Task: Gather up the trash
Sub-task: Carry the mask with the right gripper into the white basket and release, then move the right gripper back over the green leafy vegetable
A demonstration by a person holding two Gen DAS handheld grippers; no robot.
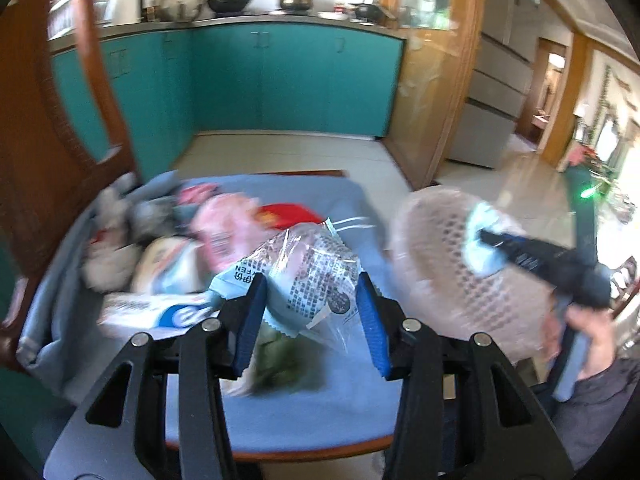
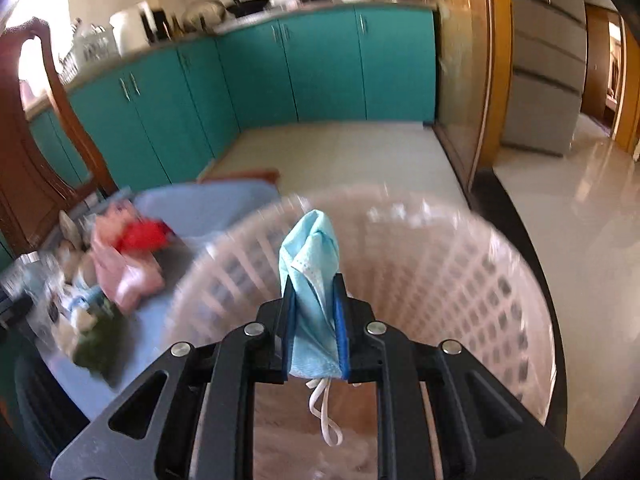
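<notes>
My right gripper (image 2: 314, 292) is shut on a light blue face mask (image 2: 312, 264) and holds it over the pale pink lattice waste basket (image 2: 460, 280). The mask's white ear loop (image 2: 324, 412) hangs below. In the left wrist view the basket (image 1: 440, 264) stands right of the table, with my right gripper (image 1: 486, 240) and the mask (image 1: 482, 248) above it. My left gripper (image 1: 310, 284) is open, its jaws on either side of a clear plastic wrapper with black print (image 1: 316, 276). Behind it lies a pile of wrappers (image 1: 180, 248).
The table has a blue cloth (image 1: 304, 404). A green crumpled wrapper (image 1: 284, 364) lies under my left gripper. A wooden chair (image 1: 52, 128) stands at the left. Teal cabinets (image 1: 280, 80) line the back; tiled floor (image 2: 580, 240) lies at the right.
</notes>
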